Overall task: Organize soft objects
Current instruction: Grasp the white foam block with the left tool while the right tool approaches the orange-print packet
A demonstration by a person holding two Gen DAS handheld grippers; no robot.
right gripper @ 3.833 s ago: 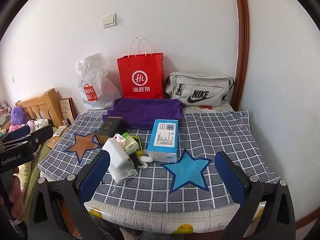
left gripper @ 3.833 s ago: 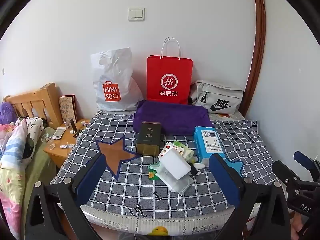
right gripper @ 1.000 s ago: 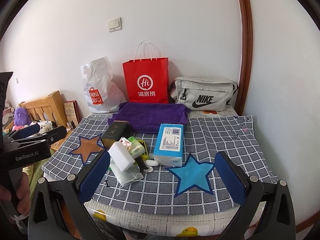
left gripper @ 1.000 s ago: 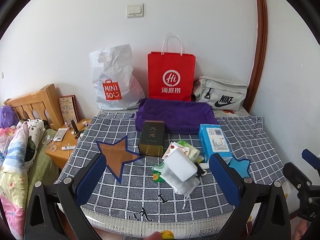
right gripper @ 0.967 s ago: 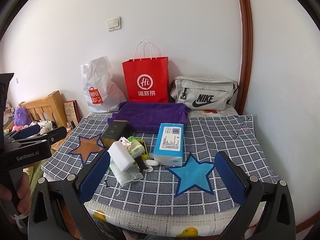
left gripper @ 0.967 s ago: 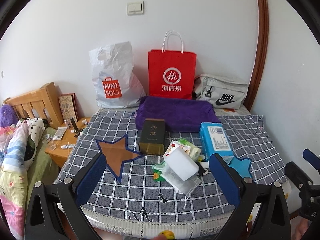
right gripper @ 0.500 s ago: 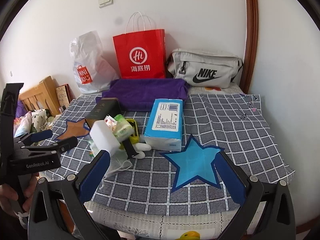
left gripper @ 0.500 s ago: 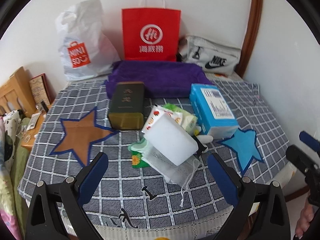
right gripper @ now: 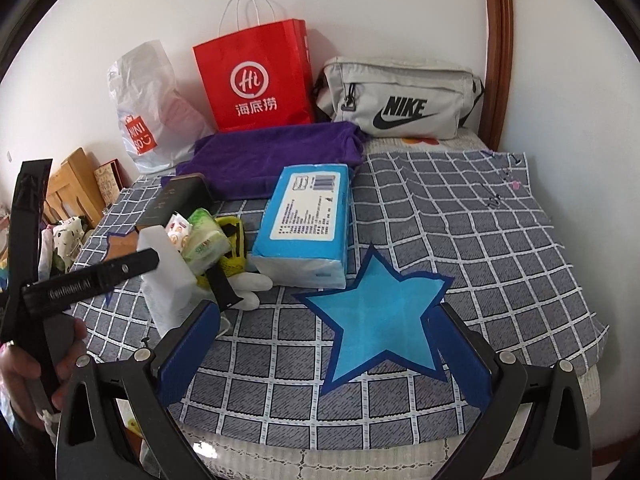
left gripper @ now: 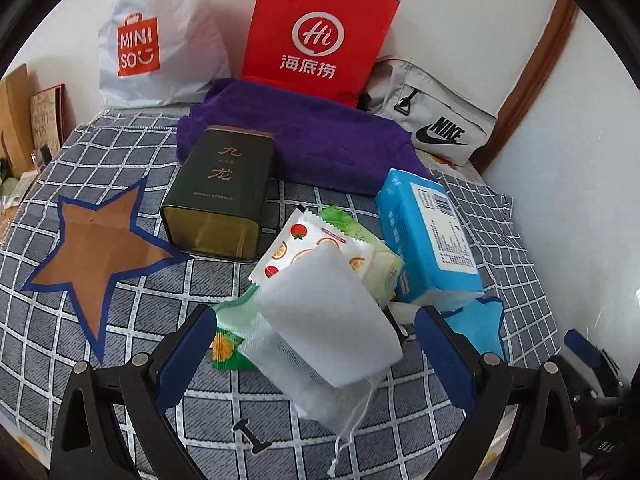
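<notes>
A white foam block (left gripper: pixel 328 320) leans on a pile of packets in the middle of the checked bedcover (left gripper: pixel 132 360). My left gripper (left gripper: pixel 316 348) is open, low over the cover, with the block in the gap between its blue pads and no visible contact. Under the block lie a mesh pouch (left gripper: pixel 320 388), a fruit-print sachet (left gripper: pixel 296 248) and a green wipes pack (left gripper: pixel 376 260). A blue tissue pack (left gripper: pixel 428 240) lies to the right. My right gripper (right gripper: pixel 324 354) is open and empty over the blue star patch (right gripper: pixel 380 312), with the tissue pack (right gripper: pixel 308 216) ahead of it.
A dark tin (left gripper: pixel 224 192) lies behind the pile, and a folded purple towel (left gripper: pixel 312 140) beyond it. Against the wall stand a MINISO bag (left gripper: pixel 156 40), a red paper bag (left gripper: pixel 316 36) and a grey Nike bag (left gripper: pixel 436 120). A brown star patch (left gripper: pixel 100 248) is at left.
Both grippers have moved forward and down toward the bed. The left one has closed in on the pile, so the white block now sits between its open fingers.
</notes>
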